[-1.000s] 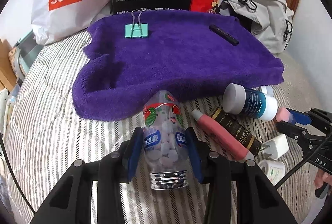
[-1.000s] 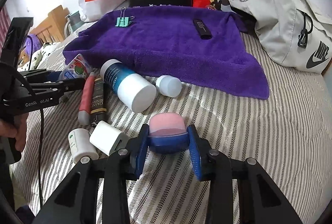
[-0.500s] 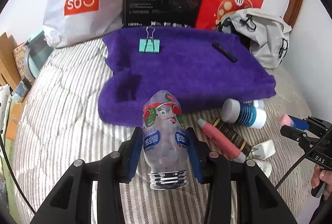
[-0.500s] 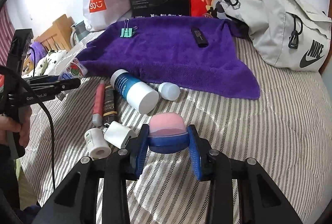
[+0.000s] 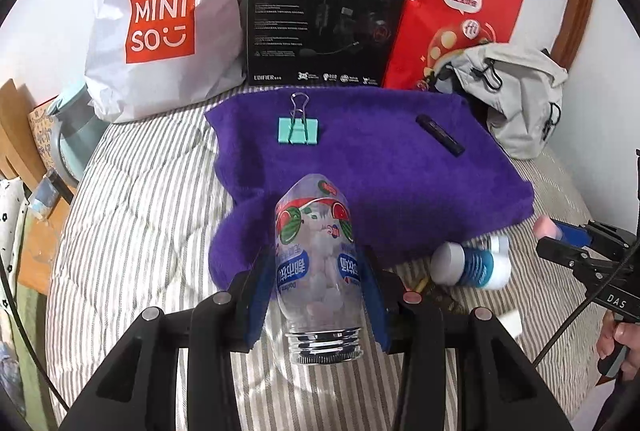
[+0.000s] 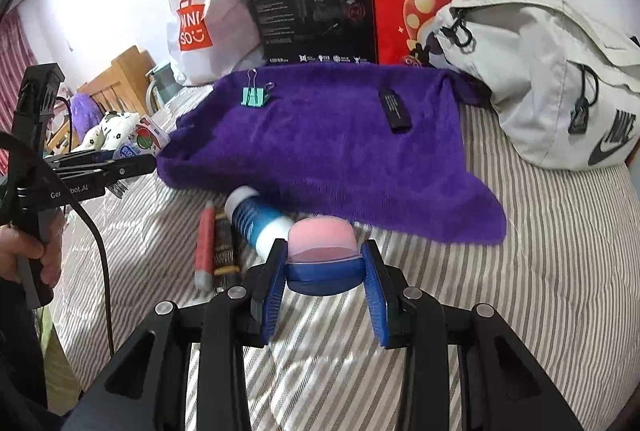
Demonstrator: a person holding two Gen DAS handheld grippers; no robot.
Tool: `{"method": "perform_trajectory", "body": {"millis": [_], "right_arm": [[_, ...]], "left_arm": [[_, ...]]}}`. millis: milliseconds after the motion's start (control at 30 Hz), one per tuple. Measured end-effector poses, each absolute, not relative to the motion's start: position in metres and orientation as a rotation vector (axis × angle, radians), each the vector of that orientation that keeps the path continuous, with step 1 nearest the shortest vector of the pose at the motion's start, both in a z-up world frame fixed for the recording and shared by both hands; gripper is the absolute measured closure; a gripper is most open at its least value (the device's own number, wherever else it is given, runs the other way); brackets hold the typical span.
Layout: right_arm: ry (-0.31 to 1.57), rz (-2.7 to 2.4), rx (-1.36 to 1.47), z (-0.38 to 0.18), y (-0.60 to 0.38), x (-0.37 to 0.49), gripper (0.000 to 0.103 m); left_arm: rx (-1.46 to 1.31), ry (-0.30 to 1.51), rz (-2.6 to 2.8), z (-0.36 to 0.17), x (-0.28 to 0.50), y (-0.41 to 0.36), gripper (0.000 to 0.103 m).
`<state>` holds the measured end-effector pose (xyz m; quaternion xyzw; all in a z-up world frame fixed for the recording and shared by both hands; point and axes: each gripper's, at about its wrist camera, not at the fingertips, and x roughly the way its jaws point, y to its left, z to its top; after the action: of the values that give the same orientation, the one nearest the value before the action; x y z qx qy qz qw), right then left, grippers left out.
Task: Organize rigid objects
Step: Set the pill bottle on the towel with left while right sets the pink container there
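My left gripper (image 5: 316, 271) is shut on a clear candy bottle (image 5: 316, 271) with watermelon print, held in the air above the bed, cap toward the camera. My right gripper (image 6: 322, 263) is shut on a pink and blue round container (image 6: 322, 251), also lifted. A purple towel (image 5: 380, 159) lies on the striped bed and carries a teal binder clip (image 5: 298, 129) and a black stick (image 5: 440, 135). A blue and white bottle (image 6: 256, 219), a red tube (image 6: 204, 247) and a dark tube (image 6: 224, 251) lie in front of the towel.
A white Miniso bag (image 5: 160, 19), a black box (image 5: 320, 11) and a red paper bag (image 5: 452, 15) stand along the wall behind the towel. A grey backpack (image 6: 552, 71) lies at the right. A wooden edge and clutter (image 5: 24, 151) sit left of the bed.
Both grippers have risen and drawn back from the bed with their objects, so the towel and loose items look farther away and lower.
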<state>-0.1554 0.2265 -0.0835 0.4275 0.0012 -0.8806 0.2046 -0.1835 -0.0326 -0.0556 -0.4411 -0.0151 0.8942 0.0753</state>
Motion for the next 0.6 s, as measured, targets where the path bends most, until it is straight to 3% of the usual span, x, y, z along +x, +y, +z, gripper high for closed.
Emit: {"method": "perform_trajectory", "body": {"millis": [333, 600], "right_arm": [[0.019, -2.453, 1.155, -0.065, 0.222, -0.205, 0.066], [0.072, -2.455, 1.226, -0.085, 0.221, -0.261, 0.066]], "left_arm": [[-1.355, -0.057, 2.680, -0.059, -0.228, -0.036, 0.063], [-1.399, -0.055, 2.661, -0.072, -0.255, -0.032, 0.063]]}}
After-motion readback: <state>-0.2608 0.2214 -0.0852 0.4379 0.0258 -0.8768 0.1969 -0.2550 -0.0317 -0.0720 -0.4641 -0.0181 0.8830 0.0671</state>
